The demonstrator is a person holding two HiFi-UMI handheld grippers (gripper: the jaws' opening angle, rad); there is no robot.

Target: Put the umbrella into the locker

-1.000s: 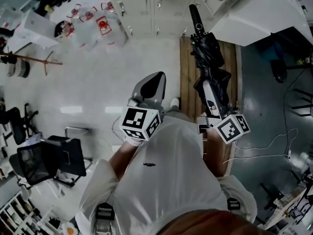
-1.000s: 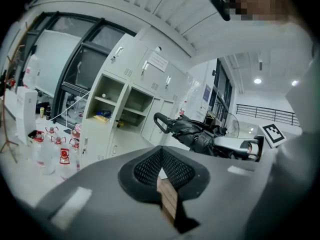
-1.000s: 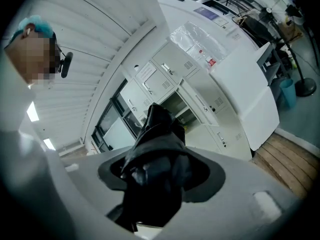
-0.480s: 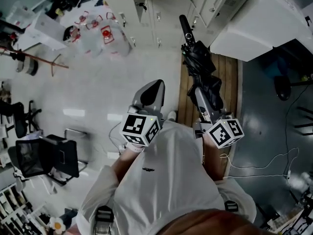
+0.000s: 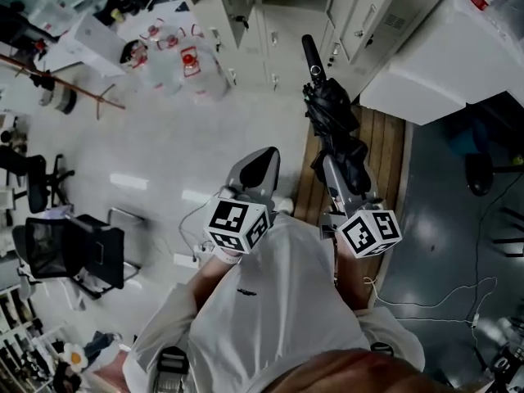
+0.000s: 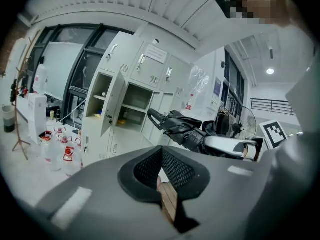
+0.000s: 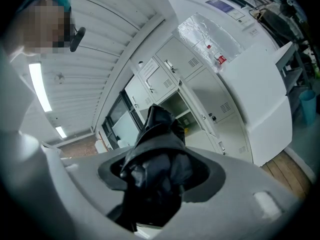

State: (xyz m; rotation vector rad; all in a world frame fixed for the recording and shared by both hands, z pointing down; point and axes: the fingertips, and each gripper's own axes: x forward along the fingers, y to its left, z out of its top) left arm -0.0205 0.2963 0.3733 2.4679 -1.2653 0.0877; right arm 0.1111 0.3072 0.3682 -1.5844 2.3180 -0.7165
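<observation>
A folded black umbrella (image 5: 332, 109) points toward the lockers, its handle (image 5: 309, 51) leading. My right gripper (image 5: 331, 164) is shut on the umbrella's bunched fabric (image 7: 157, 149), which fills the space between the jaws of that gripper (image 7: 155, 174). In the left gripper view the umbrella (image 6: 182, 126) hangs level in front of an open locker compartment (image 6: 132, 106). My left gripper (image 5: 264, 152) is held beside it to the left, its jaws together with nothing in them (image 6: 161, 156). The open locker (image 7: 177, 106) shows straight ahead in the right gripper view.
Water bottles with red caps (image 5: 188, 60) stand on the floor left of the lockers. A large white cabinet (image 5: 434, 47) stands at the right, next to a wooden floor strip (image 5: 385, 146). An office chair (image 5: 74, 252) and a coat stand (image 5: 65, 84) are at the left.
Both grippers have moved forward toward the lockers, the right one carrying the umbrella along. The lockers and bottles now show nearer in the head view.
</observation>
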